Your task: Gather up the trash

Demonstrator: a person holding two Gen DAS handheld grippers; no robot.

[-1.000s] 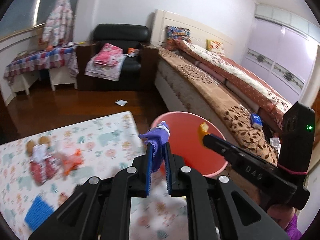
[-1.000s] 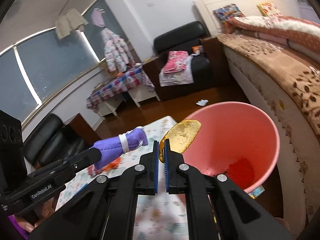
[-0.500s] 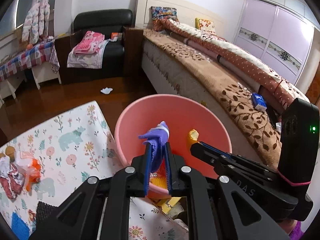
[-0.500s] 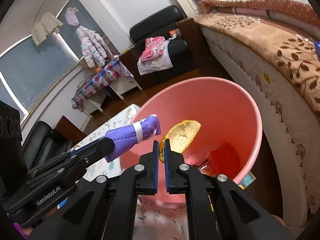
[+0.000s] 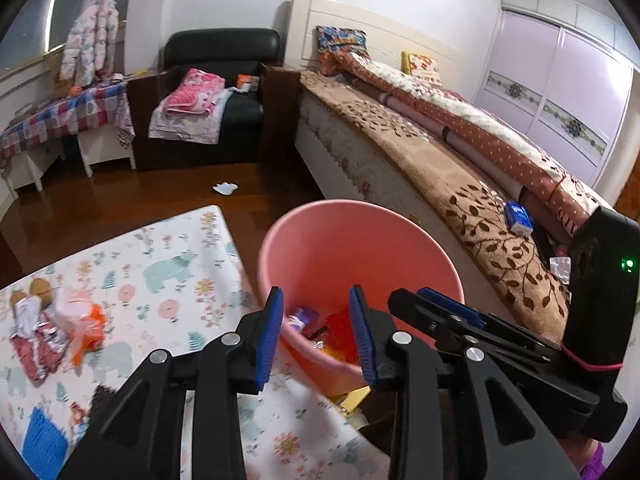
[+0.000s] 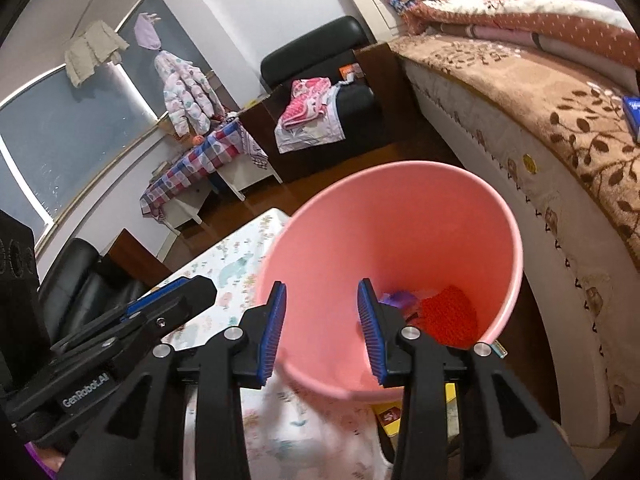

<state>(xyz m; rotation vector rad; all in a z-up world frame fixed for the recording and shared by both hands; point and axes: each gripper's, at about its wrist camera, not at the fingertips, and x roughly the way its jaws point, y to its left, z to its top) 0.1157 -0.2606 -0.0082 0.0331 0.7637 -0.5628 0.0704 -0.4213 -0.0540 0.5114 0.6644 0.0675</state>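
A pink bucket [image 5: 340,248] stands between the play mat and the bed, tilted toward me. My left gripper [image 5: 315,300] hovers over its near rim with its jaws opening and nothing between them. My right gripper [image 6: 322,292] hangs beside it over the same bucket [image 6: 400,220], its jaws also opening and empty. A purple wrapper [image 5: 302,316] lies at the bottom of the bucket beside a red mesh piece [image 5: 340,328]. The right wrist view shows the same purple wrapper [image 6: 396,298] and red mesh piece [image 6: 452,312]. I cannot make out the golden wrapper.
The play mat [image 5: 160,264] at left holds an orange wrapper [image 5: 86,328] and a red-and-white wrapper [image 5: 32,340]. A white scrap [image 5: 225,188] lies on the wooden floor. The bed [image 5: 440,168] runs along the right, with a blue pack [image 5: 518,218] on it. A yellow item [image 5: 356,398] pokes from under the bucket.
Both grippers sank over the bucket and went from shut to open. The purple wrapper left the left gripper and the golden wrapper left the right one; the purple one now lies inside.
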